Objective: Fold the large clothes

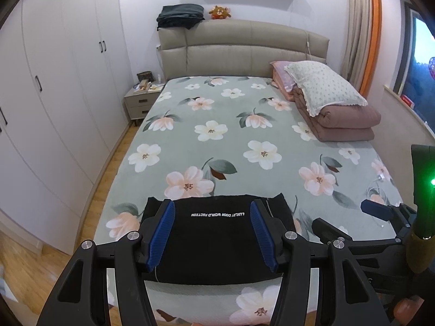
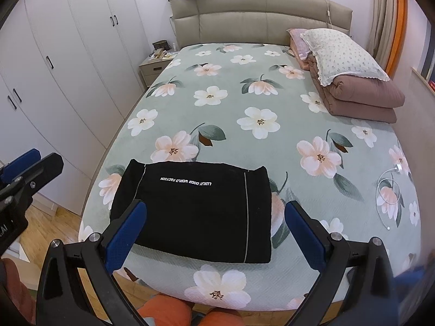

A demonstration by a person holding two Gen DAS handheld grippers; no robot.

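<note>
Two tools were in view, both with fingers spread wide and holding nothing: the left tool hovered over the black garment, and the right tool hung just above the garment's near edge, its fingers straddling the right half. The garment lay as a compact rectangle near the foot of the floral bed, white lettering toward the headboard side, two thin pale stripes running front to back. Judgement: folding appeared essentially complete; the step in hand looked like a final check or tidy. To do it well, press the top layer flat without dragging it, square the corners, and keep the fingers clear of the white cable lying well right of the garment.
</note>
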